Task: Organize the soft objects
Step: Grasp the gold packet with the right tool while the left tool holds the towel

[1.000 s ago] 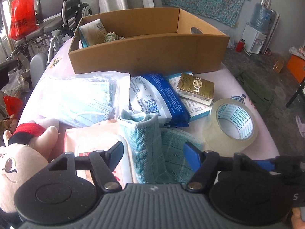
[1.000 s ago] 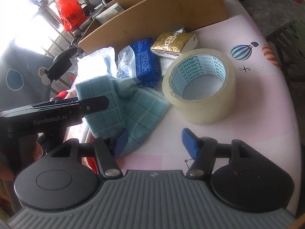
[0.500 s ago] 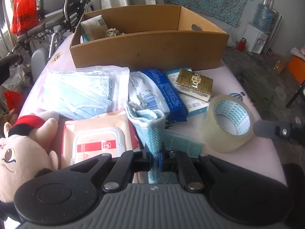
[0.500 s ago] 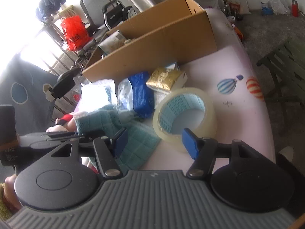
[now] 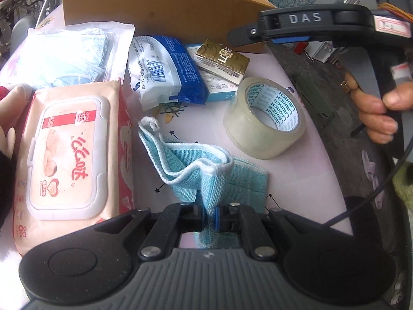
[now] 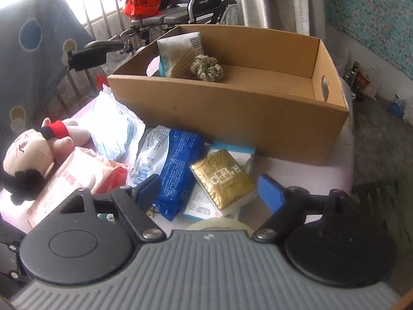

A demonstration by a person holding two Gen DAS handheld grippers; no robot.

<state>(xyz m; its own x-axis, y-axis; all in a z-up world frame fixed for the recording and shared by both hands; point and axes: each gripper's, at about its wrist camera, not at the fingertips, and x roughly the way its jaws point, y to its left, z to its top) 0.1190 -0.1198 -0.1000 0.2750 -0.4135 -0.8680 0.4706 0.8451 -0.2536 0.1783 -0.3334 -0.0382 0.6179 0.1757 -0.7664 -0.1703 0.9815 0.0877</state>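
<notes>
The blue cloth [image 5: 206, 170] lies bunched on the pink worktop [image 5: 304, 180] near its front edge, one white-hemmed fold pulled up and pinched between the pads of the left tool [image 5: 210, 213], which is clenched on it. Just left of the cloth lies a pink pack of wet wipes [image 5: 67, 155], lid up. Behind that, toward the worktop's left edge, is a clear bag of face masks [image 5: 69, 54]. A blue-and-white packet [image 5: 165, 69] lies behind the cloth, and to its right a gold tissue pack [image 5: 222, 60] rests on a flat light-blue box [image 5: 219, 90]. A roll of clear tape [image 5: 265, 118] stands just right of the cloth, near the right edge. A stuffed doll [image 6: 33, 155] leans on the wipes at the left edge. Along the far edge stands an open cardboard box [image 6: 232, 113] holding a tissue packet [image 6: 180, 51] and a green scrunchie [image 6: 209, 71].

The right tool [image 6: 209, 193] hovers over the gold pack with its jaws opening, nothing gripped between them; a hand [image 5: 379, 108] holds its handle.
</notes>
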